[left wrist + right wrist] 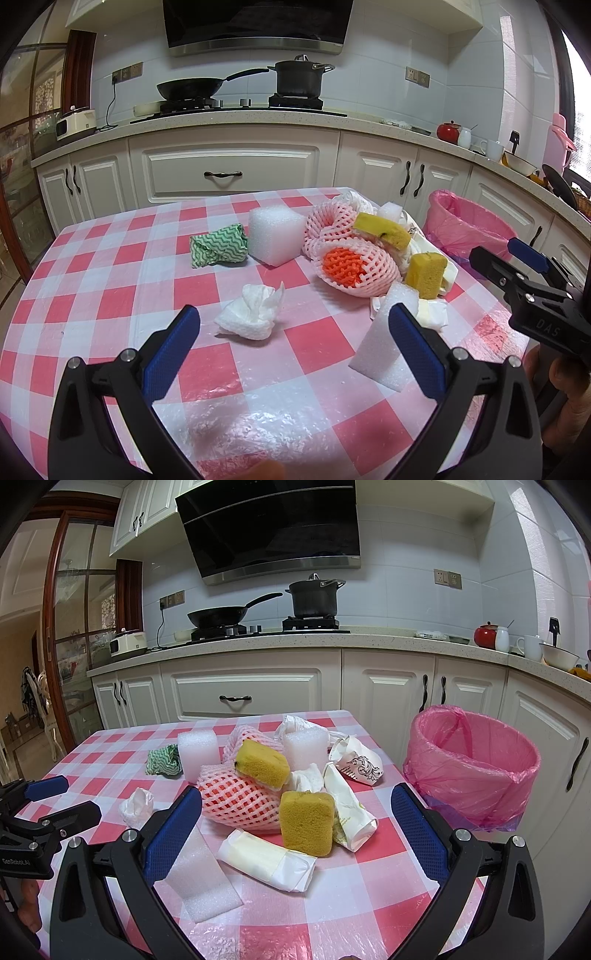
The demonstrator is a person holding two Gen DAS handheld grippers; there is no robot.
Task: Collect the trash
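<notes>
Right wrist view: the trash pile point(280, 786) was seen heaped on the checked table point(369, 886), with a yellow sponge point(306, 823) and a wrapped white packet point(266, 864) lying ahead between the spread fingers of the right gripper point(295, 823), untouched. The pink-lined bin point(476, 768) was shown fully only here, just beside the table. In the left wrist view a crumpled tissue point(251, 314) was seen just ahead of the left gripper point(295, 328), whose fingers were likewise held wide, nothing gripped.
</notes>
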